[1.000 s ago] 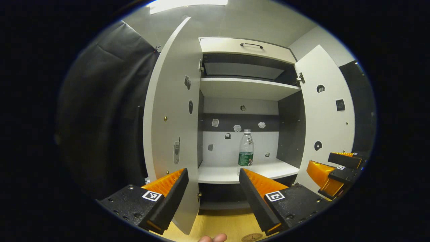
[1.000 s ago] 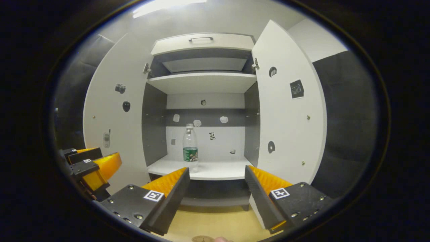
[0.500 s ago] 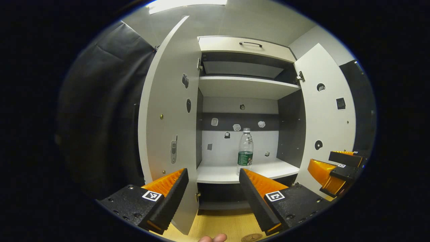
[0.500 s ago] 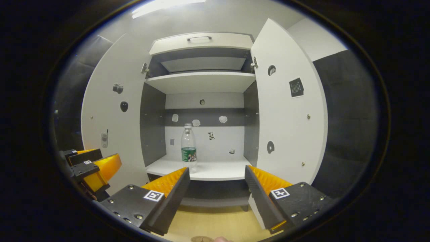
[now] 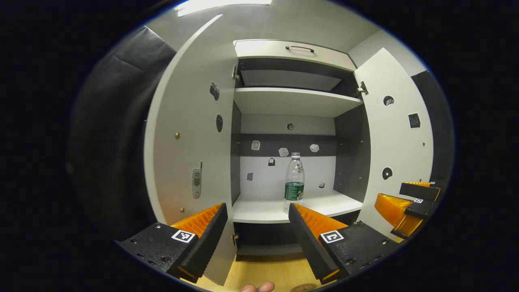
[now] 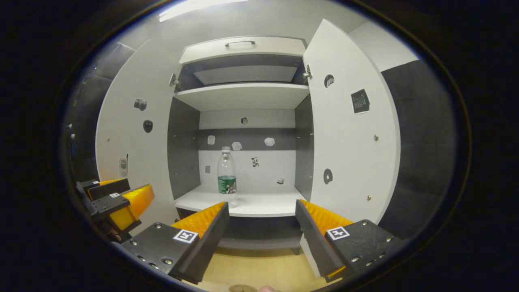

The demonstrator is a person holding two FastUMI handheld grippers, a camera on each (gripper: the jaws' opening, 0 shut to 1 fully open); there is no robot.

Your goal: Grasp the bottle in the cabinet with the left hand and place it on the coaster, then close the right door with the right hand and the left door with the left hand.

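Standing upright on the lower shelf (image 5: 267,211) of the cabinet (image 5: 292,48) is one bottle (image 5: 294,178); its long axis is vertical, cap up, green label band low on the body. In the left gripper view the bottle sits ahead of the left gripper (image 5: 257,209), just above the tip of the right-hand finger and inboard of it. In the right gripper view the bottle (image 6: 226,176) sits ahead of the right gripper (image 6: 261,207), just above the tip of the left-hand finger.

Count: one bottle, two doors, two shelves, two grippers. Both grippers have their jaws spread wide, with nothing between the fingers.

The left door (image 5: 190,134) and the right door (image 5: 395,138) both stand swung outward. The left door's free edge lies beside the left gripper's left-hand finger. The opening between the doors is unobstructed from the shelf's front edge to the back panel (image 5: 263,178), which carries several small stickers. The upper shelf (image 5: 296,101) is well above the bottle cap.

The coaster (image 6: 242,288) shows at the bottom edge of the right gripper view, on the wooden surface (image 6: 259,271), below the jaws. A fingertip (image 5: 257,288) shows at the bottom edge of the left gripper view.
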